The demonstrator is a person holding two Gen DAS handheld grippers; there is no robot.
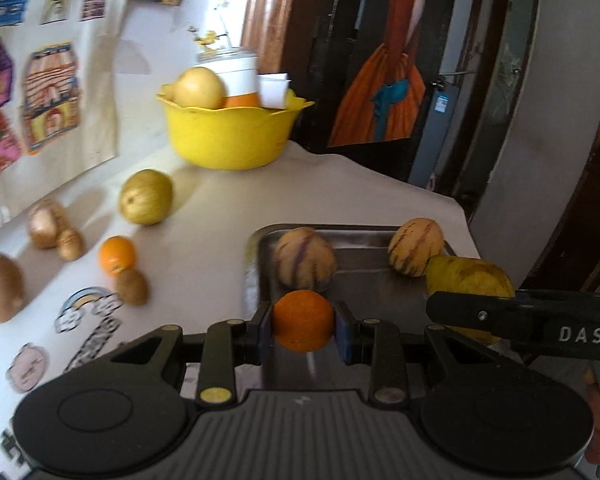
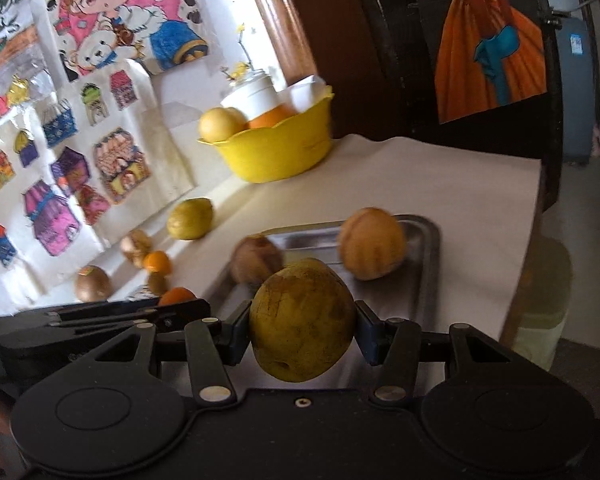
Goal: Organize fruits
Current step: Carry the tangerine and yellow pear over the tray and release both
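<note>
Tray (image 1: 364, 240) lay straight ahead of both tools, just beyond their fingertips, its long axis running left to right; the right tool (image 2: 302, 330) sat nearer its right end, the left tool (image 1: 303, 322) nearer its left. The left tool was clenched on an orange (image 1: 303, 320), the right on a yellow-green fruit (image 2: 302, 320), both fruits held over the tray's near edge. Two striped melons (image 1: 305, 258) already sat in the tray. On the worktop (image 1: 204, 248), to the left, I counted six loose fruits, one of them an orange. A yellow bowl (image 1: 228, 136) stood far back, fruit inside.
</note>
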